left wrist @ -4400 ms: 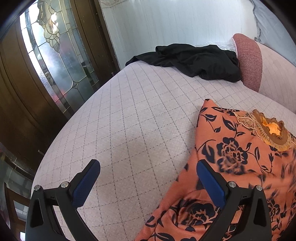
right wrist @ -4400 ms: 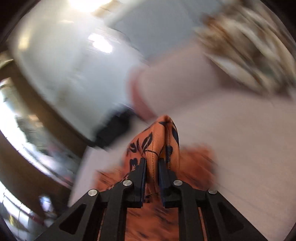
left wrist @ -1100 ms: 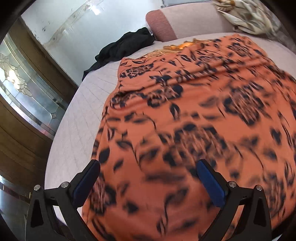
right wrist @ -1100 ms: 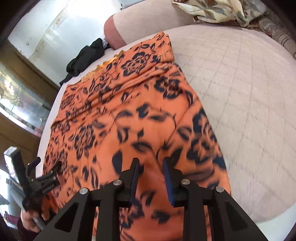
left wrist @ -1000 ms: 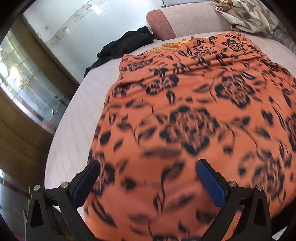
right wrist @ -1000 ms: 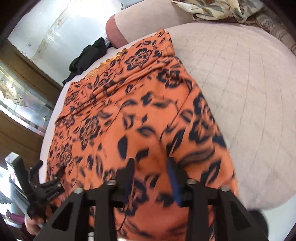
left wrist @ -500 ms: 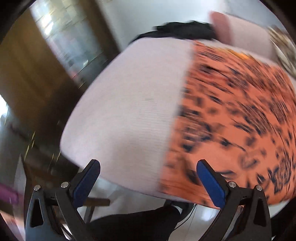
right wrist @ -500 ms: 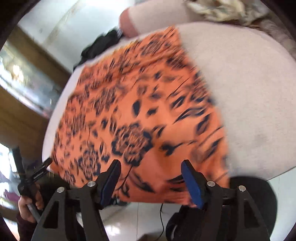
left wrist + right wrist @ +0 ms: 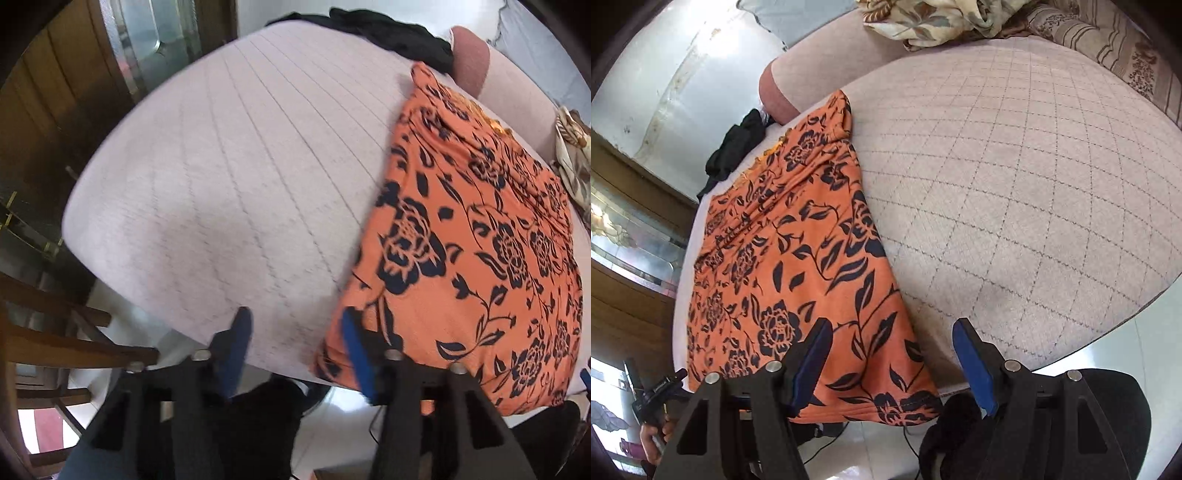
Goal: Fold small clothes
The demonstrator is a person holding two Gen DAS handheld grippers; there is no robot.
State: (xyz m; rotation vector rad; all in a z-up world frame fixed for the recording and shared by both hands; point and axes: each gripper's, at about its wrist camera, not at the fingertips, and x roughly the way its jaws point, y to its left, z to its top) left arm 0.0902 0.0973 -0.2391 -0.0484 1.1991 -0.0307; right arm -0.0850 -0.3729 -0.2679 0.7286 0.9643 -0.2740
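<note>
An orange garment with dark blue flowers (image 9: 476, 236) lies spread flat on the pale quilted bed (image 9: 236, 177), its hem hanging a little over the near edge. It also shows in the right wrist view (image 9: 790, 254). My left gripper (image 9: 295, 343) is open and empty above the garment's near left corner at the bed's edge. My right gripper (image 9: 892, 354) is open and empty above the garment's near right corner.
A black garment (image 9: 391, 29) lies at the bed's far end beside a pink bolster (image 9: 471, 51). A patterned cloth (image 9: 934, 18) is heaped at the far right. A wooden door and glass panel (image 9: 74, 66) stand left of the bed. Wooden furniture (image 9: 55, 343) is below left.
Both grippers pulled back to the near edge of the bed. The right gripper let go of the garment and opened wide. The left jaws have narrowed. The garment now lies flat.
</note>
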